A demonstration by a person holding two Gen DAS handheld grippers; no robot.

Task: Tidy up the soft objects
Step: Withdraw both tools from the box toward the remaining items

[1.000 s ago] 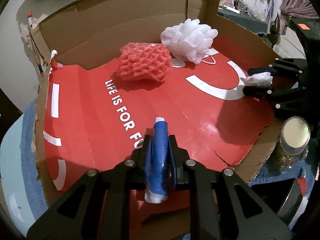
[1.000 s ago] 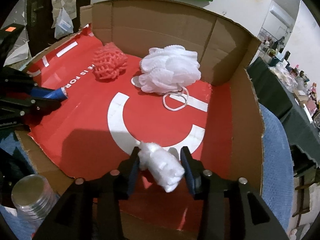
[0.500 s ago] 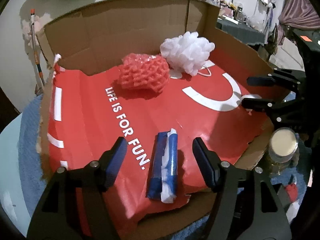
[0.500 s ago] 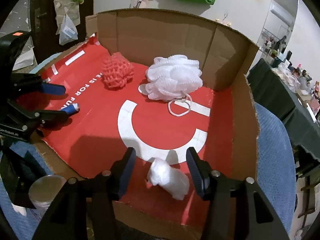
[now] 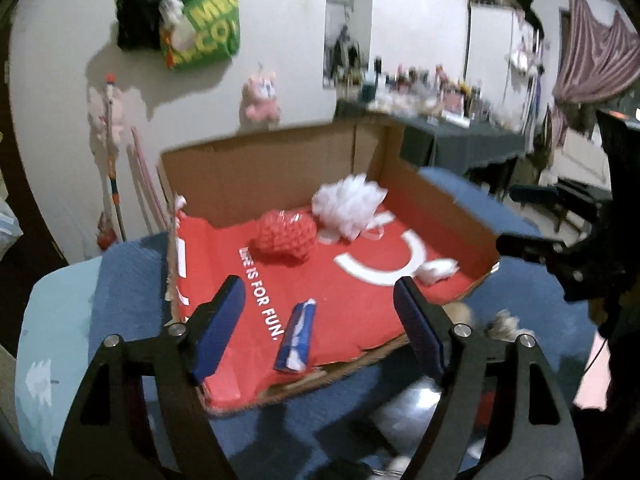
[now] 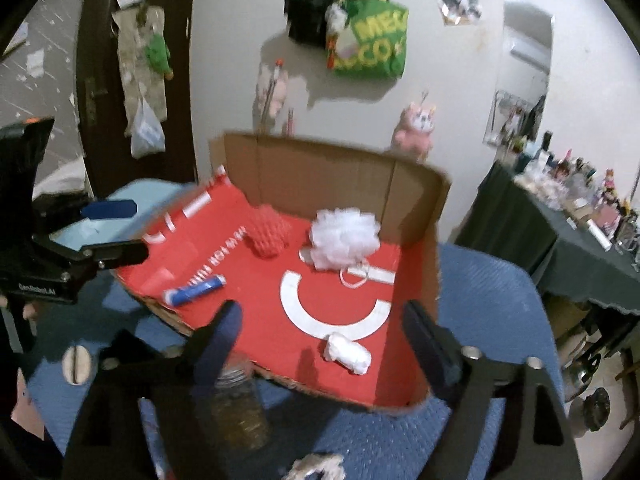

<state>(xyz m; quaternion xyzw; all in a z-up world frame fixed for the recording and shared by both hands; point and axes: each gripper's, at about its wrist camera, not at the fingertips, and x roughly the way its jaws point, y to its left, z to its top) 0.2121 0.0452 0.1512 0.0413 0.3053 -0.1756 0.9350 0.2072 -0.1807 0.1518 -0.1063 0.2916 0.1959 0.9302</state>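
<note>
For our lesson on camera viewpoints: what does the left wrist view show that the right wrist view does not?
Only the left wrist view: the purple curtain and the right gripper from outside.
Only the right wrist view: the glass jar beside the box, and the left gripper from outside.
Both: the cardboard box, red mesh sponge, white loofah, blue roll and white wad.

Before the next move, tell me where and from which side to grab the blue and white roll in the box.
Grip the blue and white roll across its middle, coming from above with the jaws straddling its narrow width. It lies flat on the red box floor, long and slim, alone near the torn front edge, so both long sides are free. The left gripper, open, looks nearest.
</note>
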